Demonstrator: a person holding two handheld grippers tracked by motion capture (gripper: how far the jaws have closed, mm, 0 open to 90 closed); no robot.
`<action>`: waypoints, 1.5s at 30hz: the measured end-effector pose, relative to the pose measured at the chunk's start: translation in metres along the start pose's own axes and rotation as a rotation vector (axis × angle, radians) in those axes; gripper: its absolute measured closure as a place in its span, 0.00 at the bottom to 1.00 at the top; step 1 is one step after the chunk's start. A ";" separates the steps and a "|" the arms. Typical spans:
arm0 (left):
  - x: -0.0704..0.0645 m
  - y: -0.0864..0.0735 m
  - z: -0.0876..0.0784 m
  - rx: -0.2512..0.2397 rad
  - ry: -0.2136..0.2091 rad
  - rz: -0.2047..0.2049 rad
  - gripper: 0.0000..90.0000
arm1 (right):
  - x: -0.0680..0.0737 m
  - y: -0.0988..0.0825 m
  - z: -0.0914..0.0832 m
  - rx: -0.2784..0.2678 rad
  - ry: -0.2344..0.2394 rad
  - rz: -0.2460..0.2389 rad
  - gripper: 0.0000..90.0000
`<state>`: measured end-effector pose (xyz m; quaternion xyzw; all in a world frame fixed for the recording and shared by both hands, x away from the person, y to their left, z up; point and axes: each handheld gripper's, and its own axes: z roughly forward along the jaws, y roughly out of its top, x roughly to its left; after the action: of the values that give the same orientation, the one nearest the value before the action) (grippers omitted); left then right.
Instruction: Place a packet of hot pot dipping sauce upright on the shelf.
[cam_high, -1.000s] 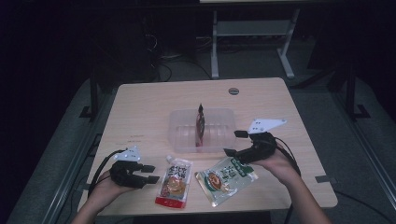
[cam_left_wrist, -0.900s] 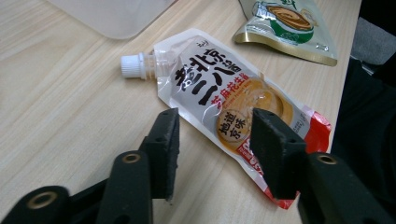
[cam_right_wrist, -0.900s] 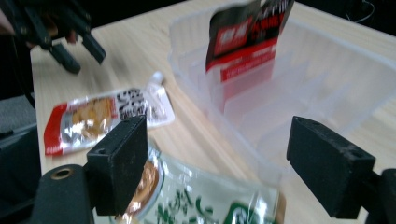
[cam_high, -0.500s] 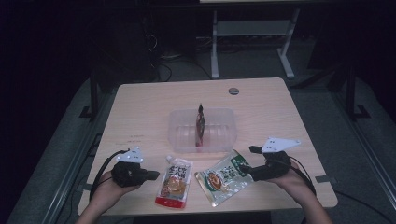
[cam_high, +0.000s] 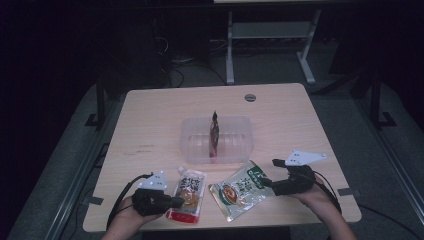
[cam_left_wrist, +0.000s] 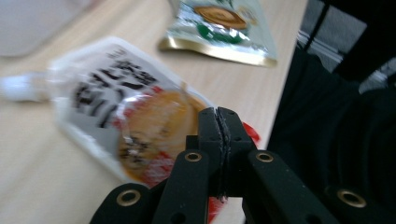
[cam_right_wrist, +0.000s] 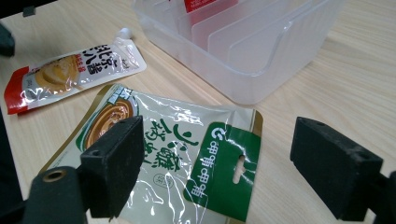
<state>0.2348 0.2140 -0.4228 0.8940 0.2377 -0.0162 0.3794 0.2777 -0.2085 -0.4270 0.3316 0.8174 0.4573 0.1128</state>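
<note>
Two sauce pouches lie flat near my edge of the bench (cam_high: 150, 115), at about six o'clock from the clear divided bin (cam_high: 197, 145) that sits mid-bench. A dark red packet (cam_high: 214, 135) stands upright in one of the bin's slots.

My left gripper (cam_high: 176, 201) has its jaws pressed together; they have just been closing. In the left gripper view the two black pads meet with no gap, right at the red bottom corner of the spouted pouch (cam_left_wrist: 121, 121), but I cannot tell whether they pinch that edge or merely lie over it. The pouch's white spout points toward the bin.

My right gripper (cam_right_wrist: 219, 182) stands wide, its pads well apart. It hovers low over the green-and-white pouch (cam_right_wrist: 177, 158), which lies flat beneath the gap, with the green hang-tab end between the pads. In the high view this pouch sits at three o'clock from the spouted one, just beside it, and the right gripper comes in at the pouch's three o'clock end. The pads are not touching it.
</note>
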 end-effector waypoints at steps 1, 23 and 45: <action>-0.002 0.001 0.003 0.011 -0.003 0.012 0.98 | 0.000 0.000 0.001 -0.001 0.002 -0.002 0.19; -0.005 0.002 0.038 0.118 -0.016 0.036 1.00 | 0.002 -0.001 0.011 0.010 -0.002 -0.019 0.19; 0.029 -0.020 0.006 0.127 0.034 -0.108 1.00 | 0.001 -0.001 0.010 0.010 0.001 -0.015 0.19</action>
<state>0.2530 0.2339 -0.4462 0.9023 0.2902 -0.0366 0.3166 0.2813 -0.2012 -0.4330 0.3258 0.8221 0.4527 0.1142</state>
